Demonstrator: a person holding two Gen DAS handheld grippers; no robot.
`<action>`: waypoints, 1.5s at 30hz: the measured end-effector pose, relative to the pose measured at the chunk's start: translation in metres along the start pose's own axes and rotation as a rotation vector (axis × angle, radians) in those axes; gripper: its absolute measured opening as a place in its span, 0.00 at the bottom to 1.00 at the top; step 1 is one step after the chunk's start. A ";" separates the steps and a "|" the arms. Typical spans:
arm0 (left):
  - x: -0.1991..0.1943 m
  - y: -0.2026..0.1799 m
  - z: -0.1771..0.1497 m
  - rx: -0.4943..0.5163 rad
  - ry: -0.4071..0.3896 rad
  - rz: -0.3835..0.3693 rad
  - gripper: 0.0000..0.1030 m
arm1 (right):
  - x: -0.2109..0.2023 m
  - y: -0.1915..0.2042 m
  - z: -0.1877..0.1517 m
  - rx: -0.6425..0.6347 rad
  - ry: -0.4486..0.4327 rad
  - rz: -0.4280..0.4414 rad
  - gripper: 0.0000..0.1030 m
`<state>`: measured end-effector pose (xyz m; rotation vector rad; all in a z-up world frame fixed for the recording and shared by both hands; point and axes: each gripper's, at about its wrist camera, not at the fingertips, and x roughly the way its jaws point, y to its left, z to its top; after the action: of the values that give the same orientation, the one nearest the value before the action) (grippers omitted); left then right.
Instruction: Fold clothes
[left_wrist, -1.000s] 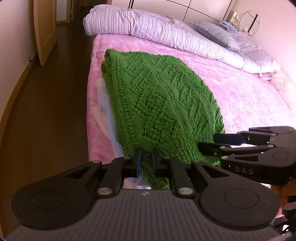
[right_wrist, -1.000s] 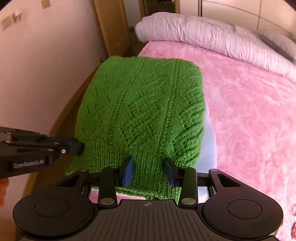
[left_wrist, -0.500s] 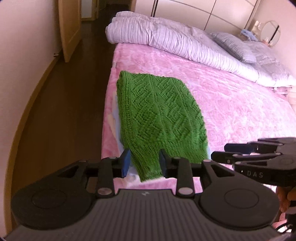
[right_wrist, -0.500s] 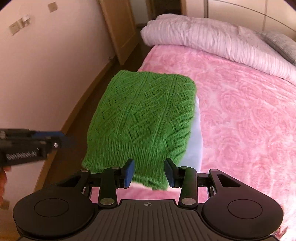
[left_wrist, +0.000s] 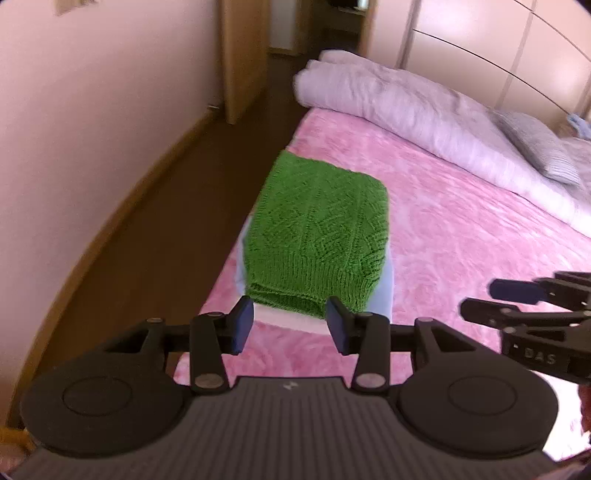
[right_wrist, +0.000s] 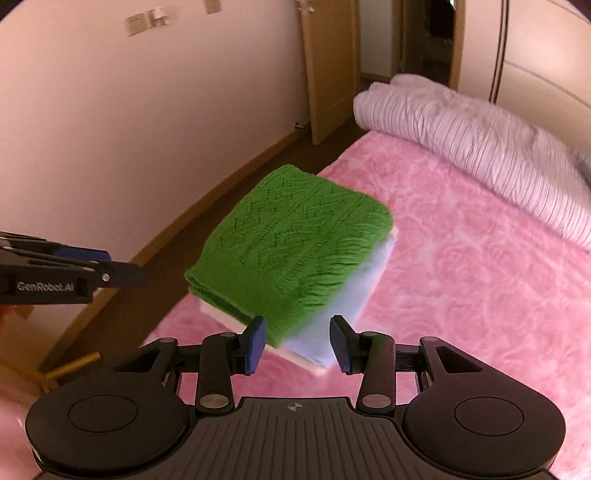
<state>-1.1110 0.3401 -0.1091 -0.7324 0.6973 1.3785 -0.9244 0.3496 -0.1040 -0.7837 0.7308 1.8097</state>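
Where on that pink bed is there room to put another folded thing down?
The widest bare patch of pink blanket lies between the green sweater stack and the rolled striped duvet. The bed's edge under the stack is taken.

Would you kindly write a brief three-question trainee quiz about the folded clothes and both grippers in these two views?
1. True or false: the left gripper is shut on the green sweater.
2. What lies directly under the green sweater: A) a pale blue folded garment, B) a pillow, C) a towel rack?
3. Fill in: the stack sits near the edge of the ___ bedspread.

Key: 1 false, both it and the right gripper are open and empty; 2 A; 3 pink.
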 end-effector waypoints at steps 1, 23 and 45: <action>-0.008 -0.006 -0.002 0.001 -0.014 0.033 0.38 | -0.006 -0.004 -0.003 -0.012 -0.001 0.000 0.43; -0.141 -0.046 -0.058 -0.036 -0.147 0.019 0.40 | -0.123 0.016 -0.061 -0.056 -0.123 0.048 0.46; -0.126 -0.224 -0.046 -0.270 -0.110 0.223 0.40 | -0.164 -0.162 -0.035 -0.167 -0.101 0.195 0.46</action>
<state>-0.8971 0.2160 -0.0249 -0.8004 0.5221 1.7267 -0.7171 0.2855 -0.0179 -0.7429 0.6132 2.0920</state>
